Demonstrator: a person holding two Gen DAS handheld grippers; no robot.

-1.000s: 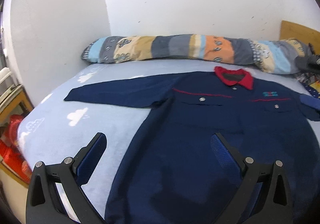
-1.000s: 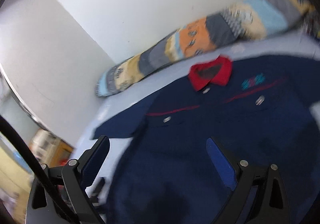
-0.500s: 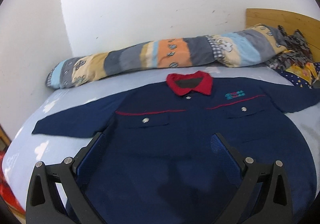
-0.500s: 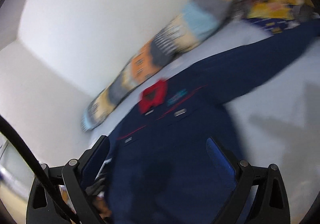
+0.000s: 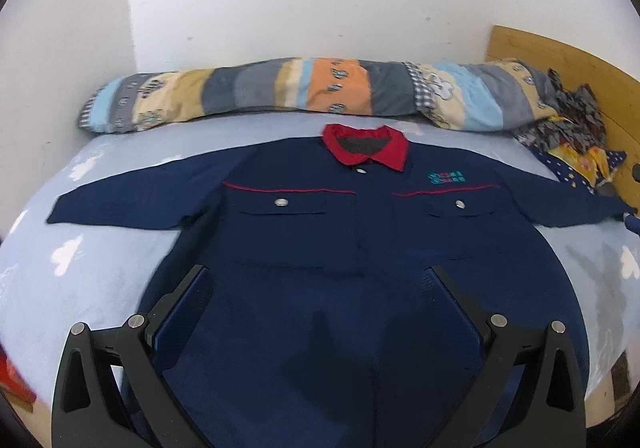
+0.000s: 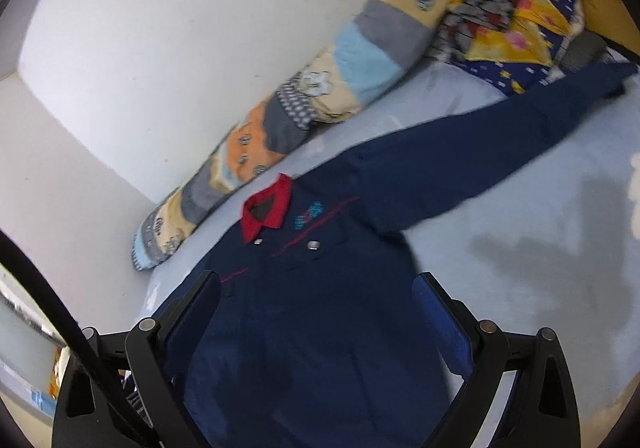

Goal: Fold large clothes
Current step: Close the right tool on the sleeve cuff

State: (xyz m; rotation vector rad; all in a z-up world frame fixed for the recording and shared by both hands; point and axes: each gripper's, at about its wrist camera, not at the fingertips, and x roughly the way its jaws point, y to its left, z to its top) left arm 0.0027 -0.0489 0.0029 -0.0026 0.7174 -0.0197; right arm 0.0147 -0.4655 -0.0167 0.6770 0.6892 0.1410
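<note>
The jaws of the left gripper (image 5: 318,280) and right gripper (image 6: 316,286) are spread wide, empty, above one navy red-collared work jacket (image 5: 360,248).

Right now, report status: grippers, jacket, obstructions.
Left gripper open, empty, over the hem. Right gripper open, empty. Jacket flat, face up, sleeves spread, unfolded. Clothes pile by right cuff; bolster beyond collar.

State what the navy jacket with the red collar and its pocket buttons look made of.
Navy jacket with the red collar: looks like matte woven workwear cloth, lying flat with crisp seams; exact fibre unclear. Round silver pocket buttons: shiny, probably metal snaps, possibly plated plastic.
</note>
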